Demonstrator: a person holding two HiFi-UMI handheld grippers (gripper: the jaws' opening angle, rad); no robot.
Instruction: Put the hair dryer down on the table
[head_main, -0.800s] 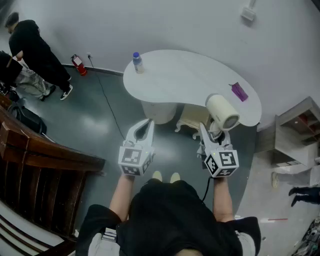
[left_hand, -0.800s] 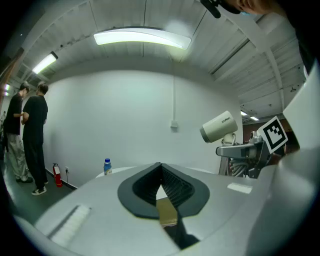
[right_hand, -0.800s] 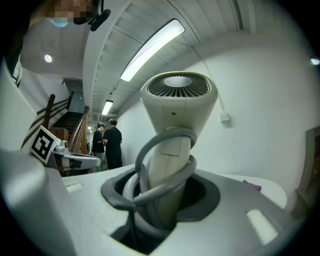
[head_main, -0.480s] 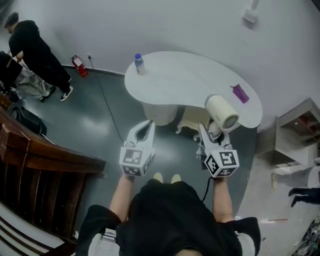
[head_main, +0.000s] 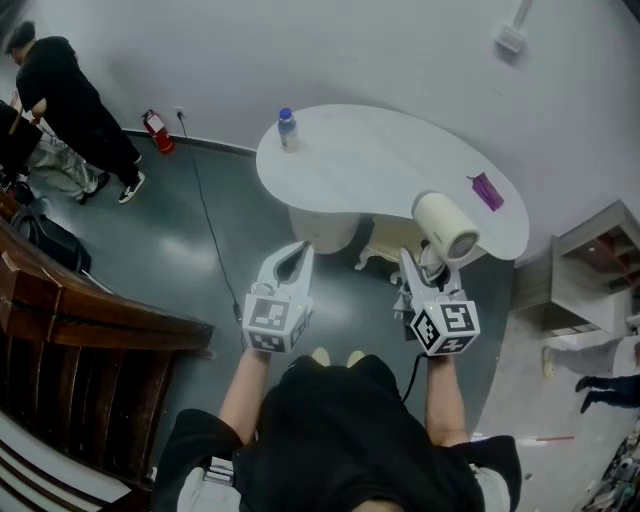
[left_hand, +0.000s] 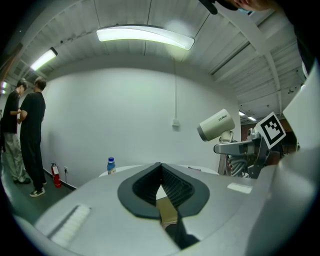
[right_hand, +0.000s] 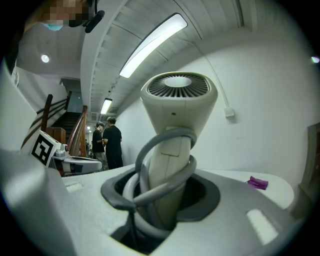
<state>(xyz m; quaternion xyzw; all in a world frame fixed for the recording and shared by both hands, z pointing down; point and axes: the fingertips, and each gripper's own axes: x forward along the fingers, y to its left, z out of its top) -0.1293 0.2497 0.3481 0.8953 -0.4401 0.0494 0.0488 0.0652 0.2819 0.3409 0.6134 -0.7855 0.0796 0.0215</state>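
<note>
A cream hair dryer (head_main: 445, 225) (right_hand: 176, 115) stands upright in my right gripper (head_main: 424, 271), which is shut on its handle; a grey cord is wound round that handle (right_hand: 167, 170). The dryer hangs over the near edge of the white curved table (head_main: 390, 160), above the floor. My left gripper (head_main: 292, 262) is held level to the left, its jaws shut with nothing between them (left_hand: 161, 187). In the left gripper view the hair dryer (left_hand: 216, 125) shows at the right, above the right gripper.
A bottle with a blue cap (head_main: 288, 129) (left_hand: 111, 165) stands at the table's left end, and a small purple thing (head_main: 485, 190) (right_hand: 258, 182) lies at its right end. Two people (head_main: 70, 105) stand at the far left by a red extinguisher (head_main: 155, 128). A wooden railing (head_main: 90, 330) runs along the left.
The view has shifted slightly, so the table and bottle sit a little further right. Both grippers and the hair dryer hold nearly the same place.
</note>
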